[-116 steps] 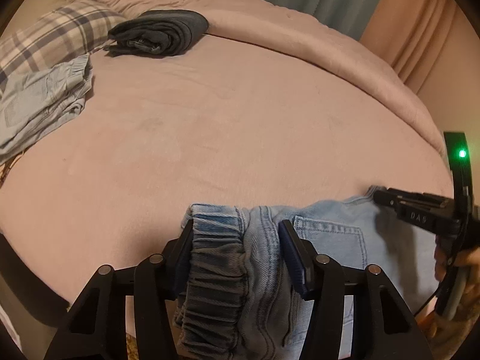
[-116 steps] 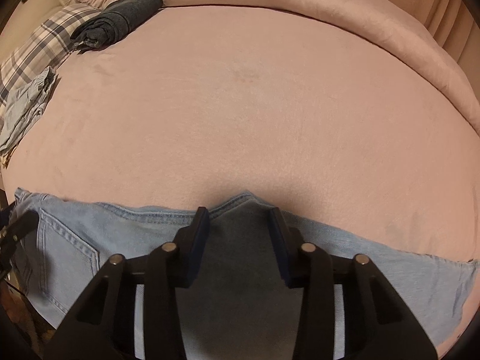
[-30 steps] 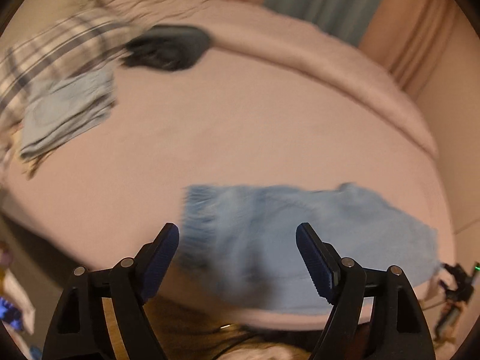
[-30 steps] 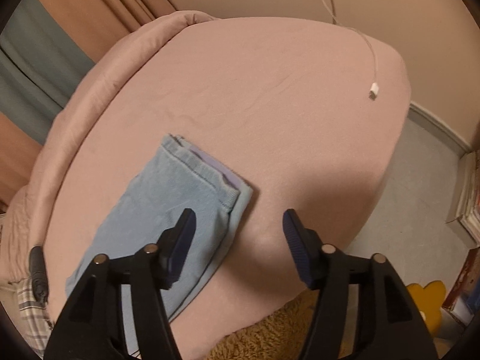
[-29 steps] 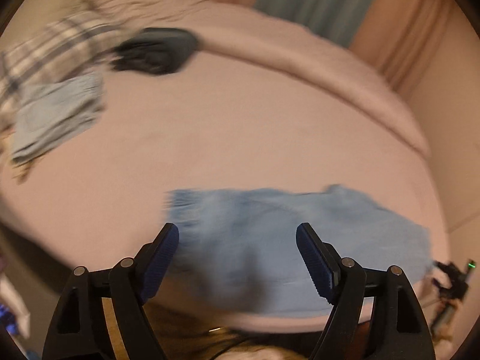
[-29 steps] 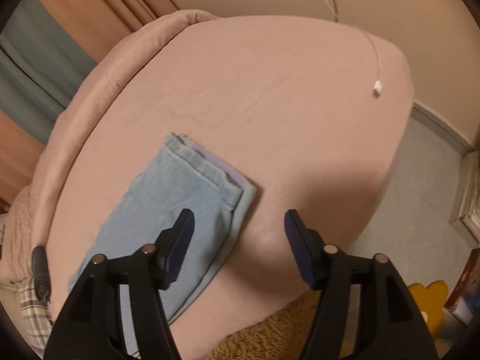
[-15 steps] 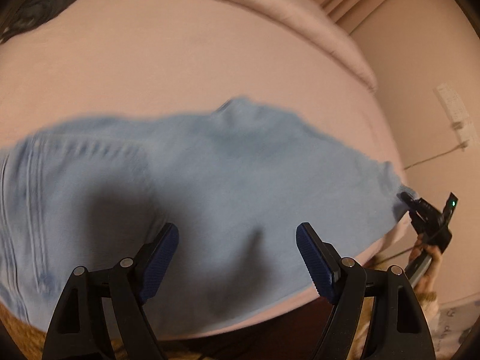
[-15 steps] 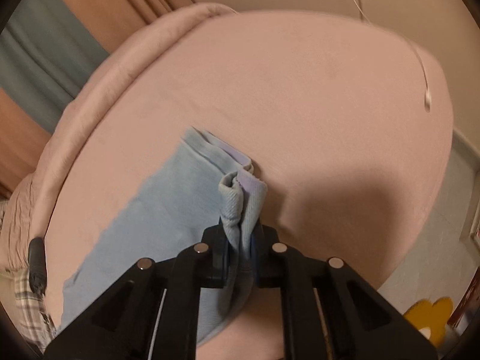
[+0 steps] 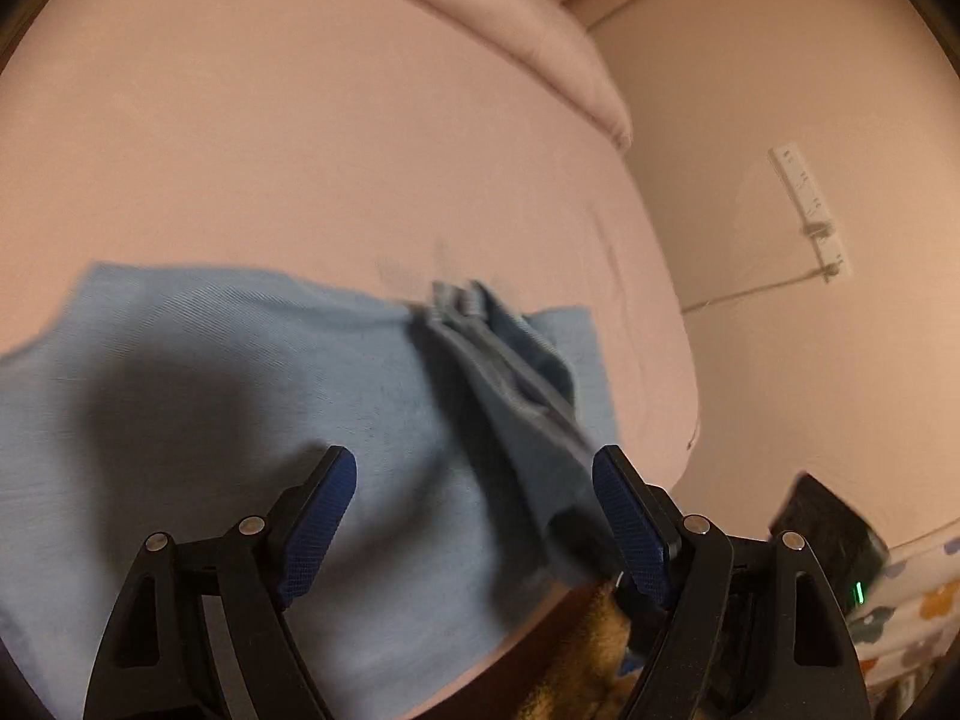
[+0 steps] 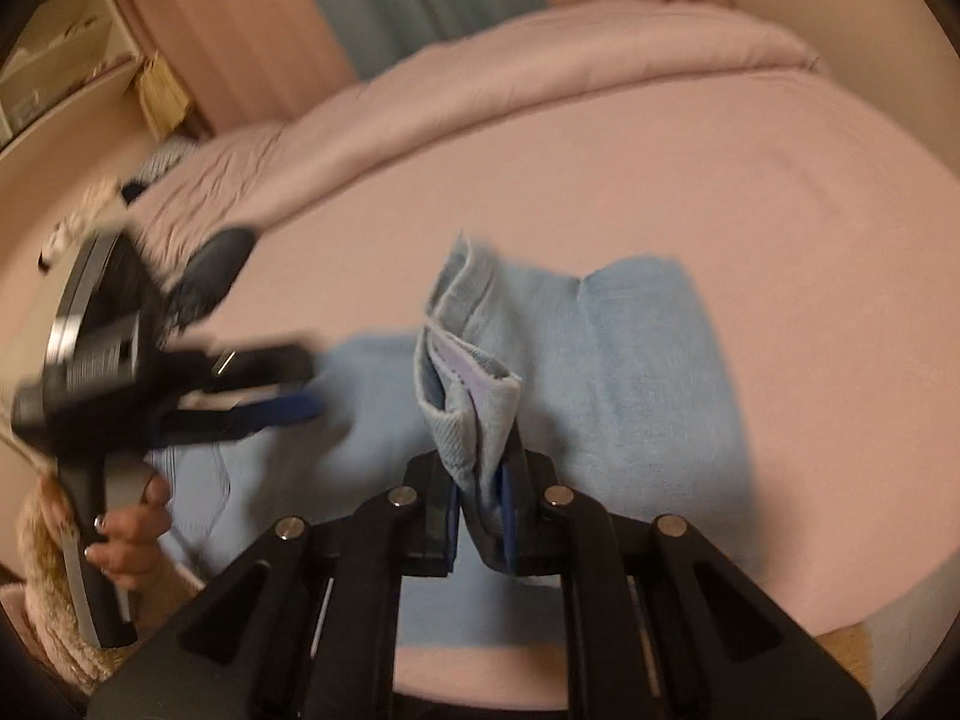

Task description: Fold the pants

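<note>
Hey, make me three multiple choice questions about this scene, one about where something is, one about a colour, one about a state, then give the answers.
1. Where do the pants lie?
A. on the bed
B. on the floor
C. on a chair

2. What colour is the bed cover?
A. green
B. pink
C. white

3. What is the right claw doing?
A. standing open over the bed
B. shut on nothing
C. shut on the leg end of the pants

Answers:
1 A, the light blue cloth spreads over the bed.
2 B, the cover is pink all around the pants.
3 C, bunched hem sticks up from between its pads, while the left claw stands open.
</note>
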Tool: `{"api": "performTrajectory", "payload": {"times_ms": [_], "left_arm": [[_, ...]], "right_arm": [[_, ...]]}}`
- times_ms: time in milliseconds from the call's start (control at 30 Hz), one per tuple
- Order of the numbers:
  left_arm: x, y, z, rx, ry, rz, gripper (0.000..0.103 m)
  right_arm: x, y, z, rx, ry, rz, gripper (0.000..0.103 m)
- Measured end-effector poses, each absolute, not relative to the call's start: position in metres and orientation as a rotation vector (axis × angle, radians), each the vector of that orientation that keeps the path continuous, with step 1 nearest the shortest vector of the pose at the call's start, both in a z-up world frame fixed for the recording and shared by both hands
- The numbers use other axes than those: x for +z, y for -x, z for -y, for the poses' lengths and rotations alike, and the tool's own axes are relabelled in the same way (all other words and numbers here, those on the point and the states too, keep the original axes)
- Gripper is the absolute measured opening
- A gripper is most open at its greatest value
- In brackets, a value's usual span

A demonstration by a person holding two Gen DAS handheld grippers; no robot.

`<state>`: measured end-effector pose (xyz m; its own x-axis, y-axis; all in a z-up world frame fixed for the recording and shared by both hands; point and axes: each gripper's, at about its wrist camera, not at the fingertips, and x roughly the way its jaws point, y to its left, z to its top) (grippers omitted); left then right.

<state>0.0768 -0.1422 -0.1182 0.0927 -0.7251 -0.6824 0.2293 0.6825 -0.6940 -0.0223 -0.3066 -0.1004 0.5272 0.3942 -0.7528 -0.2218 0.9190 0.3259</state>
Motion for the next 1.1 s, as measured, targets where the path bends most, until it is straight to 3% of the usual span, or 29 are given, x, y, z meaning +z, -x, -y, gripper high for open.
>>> {"api": "performTrajectory", "payload": {"times_ms": [100,133,167,200,300,667,1000,1100], "left_arm": [[-0.124,-0.086,0.15,-0.752,0.518,-1.306,0.08],[-0.124,-0.09,0.153,-0.753,0.526,-1.302,0.074],[-0.122,-0.092,0.156,-0.754,0.522,-1.294,0.066],[-0.119,-0.095,0.159,-0.751,0.505,-1.287,0.04],[-0.105,-0.093,0.16,-0.748,0.455,-1.26,0.013],[-0.068,-0.074,0.113,-0.706,0.345,-1.164,0.012],[-0.133,-0.074,0.073,-0.577,0.277,-1.266,0.012],[-0.143,-0.076,0.069,-0.557,0.334,-1.3,0.021]], "right_arm": [[-0.104,0.021,0.291,0.384,-0.138,-0.961,0.012],[-0.104,0.022,0.287,0.387,-0.139,-0.963,0.012],[-0.102,0.022,0.286,0.398,-0.149,-0.961,0.012],[-0.101,0.023,0.287,0.404,-0.154,-0.961,0.012],[-0.097,0.026,0.287,0.418,-0.125,-0.955,0.012],[-0.075,0.045,0.259,0.521,-0.107,-0.911,0.012],[-0.129,0.039,0.208,0.58,-0.018,-1.078,0.017],[-0.144,0.033,0.209,0.559,-0.041,-1.139,0.026]]}}
